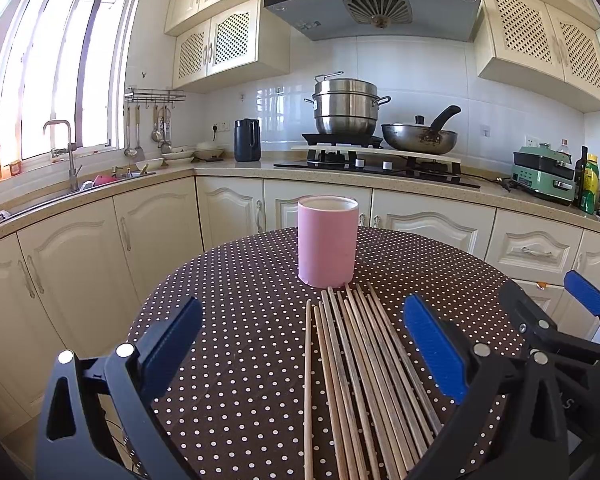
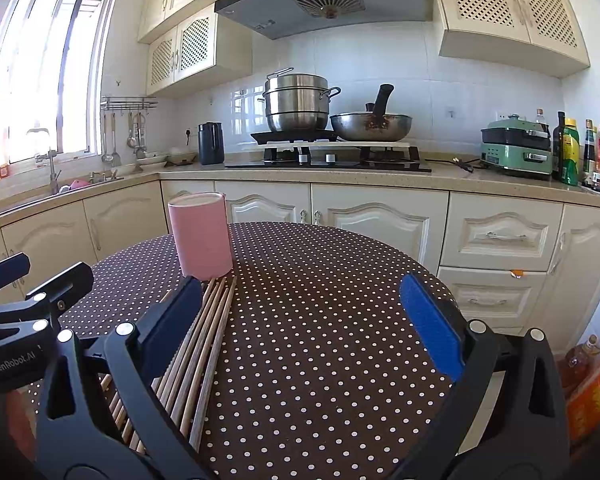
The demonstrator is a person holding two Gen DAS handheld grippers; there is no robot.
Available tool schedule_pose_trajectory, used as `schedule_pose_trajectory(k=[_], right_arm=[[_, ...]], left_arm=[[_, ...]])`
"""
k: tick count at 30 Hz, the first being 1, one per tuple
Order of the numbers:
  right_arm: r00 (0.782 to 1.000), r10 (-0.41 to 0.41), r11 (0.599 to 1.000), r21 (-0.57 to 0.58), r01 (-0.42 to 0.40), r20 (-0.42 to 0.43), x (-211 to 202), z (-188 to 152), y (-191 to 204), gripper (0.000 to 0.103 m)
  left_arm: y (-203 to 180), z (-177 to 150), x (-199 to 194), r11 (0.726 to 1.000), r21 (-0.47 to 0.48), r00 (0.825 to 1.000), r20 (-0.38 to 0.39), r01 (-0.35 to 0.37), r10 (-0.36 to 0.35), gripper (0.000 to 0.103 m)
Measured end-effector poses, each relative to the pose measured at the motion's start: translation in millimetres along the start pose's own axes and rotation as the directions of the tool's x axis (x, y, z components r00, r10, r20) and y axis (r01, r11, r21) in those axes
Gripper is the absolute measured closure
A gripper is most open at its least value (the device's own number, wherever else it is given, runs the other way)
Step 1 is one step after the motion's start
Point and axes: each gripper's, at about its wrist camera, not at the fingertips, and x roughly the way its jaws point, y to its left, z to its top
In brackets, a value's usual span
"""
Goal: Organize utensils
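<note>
Several wooden chopsticks [image 1: 360, 376] lie side by side on the polka-dot table [image 1: 240, 320], tips toward a pink cylindrical holder [image 1: 327, 240] that stands upright behind them. My left gripper [image 1: 304, 356] is open and empty, its fingers spread either side of the chopsticks, above them. My right gripper [image 2: 300, 328] is open and empty, to the right of the chopsticks [image 2: 204, 344]; its left finger [image 2: 172, 320] overlaps them. The holder [image 2: 200, 236] is at its upper left. Each gripper shows in the other's view, the right one [image 1: 560, 328] and the left one [image 2: 28, 304].
The round table [image 2: 340, 300] stands in front of kitchen cabinets. On the counter behind are a stove with a steel pot [image 1: 346, 108] and a pan [image 1: 420, 136], a black kettle [image 1: 247, 140], a sink [image 1: 72, 192] and bottles [image 2: 580, 152].
</note>
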Motion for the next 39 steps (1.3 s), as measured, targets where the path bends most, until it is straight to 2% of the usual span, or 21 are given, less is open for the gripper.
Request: schedule_pose_trajectory(k=[39], right_arm=[[1.0,-0.006,1.0,0.002,0.007,-0.019,2.9,0.6,-0.5,0.006]], left_arm=[[-0.1,-1.0,-0.1,1.0,-0.001,1.0,-0.002,-0.007,0.007,0.004]])
